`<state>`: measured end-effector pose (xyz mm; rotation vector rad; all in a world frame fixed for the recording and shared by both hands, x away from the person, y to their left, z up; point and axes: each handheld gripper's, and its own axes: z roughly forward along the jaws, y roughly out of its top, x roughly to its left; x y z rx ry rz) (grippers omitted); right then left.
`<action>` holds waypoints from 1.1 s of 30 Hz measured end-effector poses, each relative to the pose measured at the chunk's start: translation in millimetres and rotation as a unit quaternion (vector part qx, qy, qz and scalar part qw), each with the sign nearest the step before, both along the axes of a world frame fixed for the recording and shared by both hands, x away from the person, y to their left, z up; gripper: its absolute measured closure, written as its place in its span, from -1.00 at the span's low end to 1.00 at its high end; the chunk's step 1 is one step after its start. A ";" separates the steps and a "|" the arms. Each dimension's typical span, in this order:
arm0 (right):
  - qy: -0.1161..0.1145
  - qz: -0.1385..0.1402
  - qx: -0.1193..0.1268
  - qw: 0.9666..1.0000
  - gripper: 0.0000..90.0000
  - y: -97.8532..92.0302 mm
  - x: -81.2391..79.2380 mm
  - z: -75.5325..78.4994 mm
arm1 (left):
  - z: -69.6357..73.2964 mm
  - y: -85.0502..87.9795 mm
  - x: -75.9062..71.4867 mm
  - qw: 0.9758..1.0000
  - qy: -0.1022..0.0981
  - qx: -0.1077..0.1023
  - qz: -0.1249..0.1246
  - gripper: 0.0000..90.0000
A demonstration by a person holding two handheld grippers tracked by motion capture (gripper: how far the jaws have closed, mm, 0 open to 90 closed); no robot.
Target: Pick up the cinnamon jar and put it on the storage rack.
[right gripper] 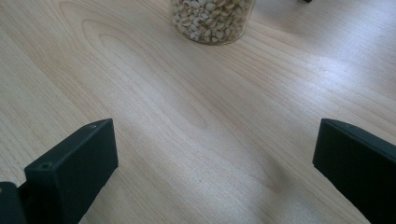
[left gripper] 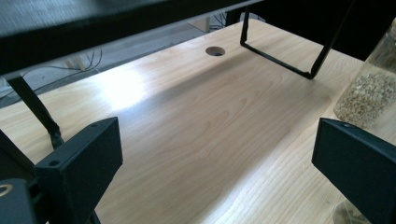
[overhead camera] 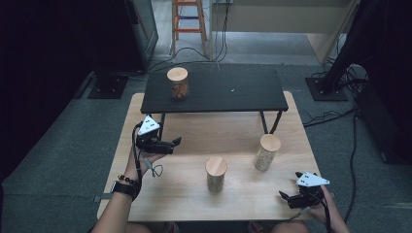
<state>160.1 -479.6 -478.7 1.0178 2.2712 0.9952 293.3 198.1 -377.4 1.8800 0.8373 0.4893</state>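
A black raised shelf (overhead camera: 228, 92) stands on the wooden table (overhead camera: 170, 194); an orange ladder (overhead camera: 188, 19) behind

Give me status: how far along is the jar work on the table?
Looks done: one jar stands on the black shelf. In hand: nothing; the left gripper and right gripper are both open, hovering over the wooden table. Left, by my guess: the middle jar and the right jar stand on the table, untouched.
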 end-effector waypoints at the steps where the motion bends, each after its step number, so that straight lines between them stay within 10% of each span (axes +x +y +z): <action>1: 0.000 0.000 0.000 1.000 -1.00 0.0 0.1 0.0 | -1.4 0.5 -0.4 1.000 0.001 -0.002 0.000 -0.96; 33: 0.001 -0.001 -0.001 1.000 -1.00 0.7 0.5 0.1 | -52.6 15.3 -17.8 0.999 0.036 -0.001 0.001 -0.96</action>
